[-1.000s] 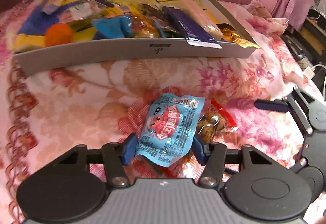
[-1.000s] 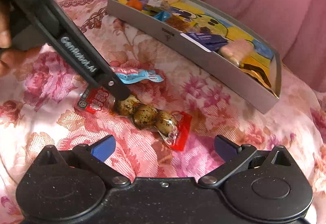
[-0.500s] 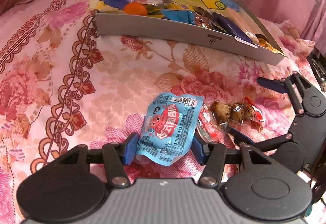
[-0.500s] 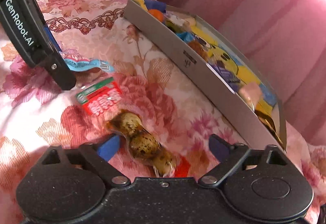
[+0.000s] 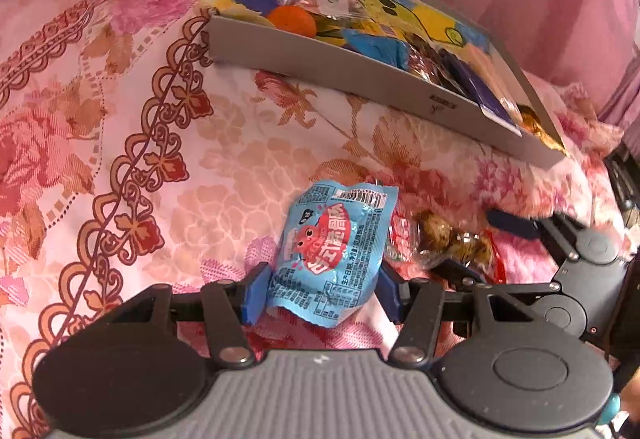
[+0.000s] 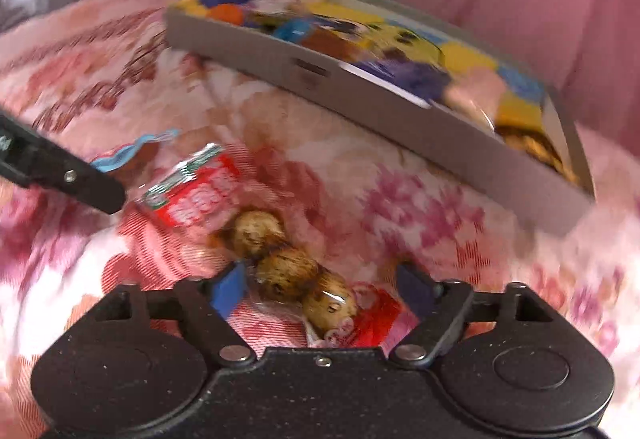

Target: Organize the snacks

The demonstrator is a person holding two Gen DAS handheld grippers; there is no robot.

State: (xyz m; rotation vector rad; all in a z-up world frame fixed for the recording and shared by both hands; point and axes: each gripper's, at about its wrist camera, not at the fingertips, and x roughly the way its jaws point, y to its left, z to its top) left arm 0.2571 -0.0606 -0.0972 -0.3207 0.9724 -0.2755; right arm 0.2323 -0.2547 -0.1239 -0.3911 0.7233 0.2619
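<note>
Right hand-held gripper (image 6: 322,285) nearer, spread around egg packet (image 6: 280,259); left (image 5: 322,285) pinching blue packet (image 5: 334,247).

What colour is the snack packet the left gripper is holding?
Light blue, with a red cartoon picture on the snack packet. The left wrist view shows it best.

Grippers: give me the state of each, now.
Left gripper: shut on the blue snack packet.
Right gripper: open, jaws either side of the quail egg pack, not yet clamped.
</note>
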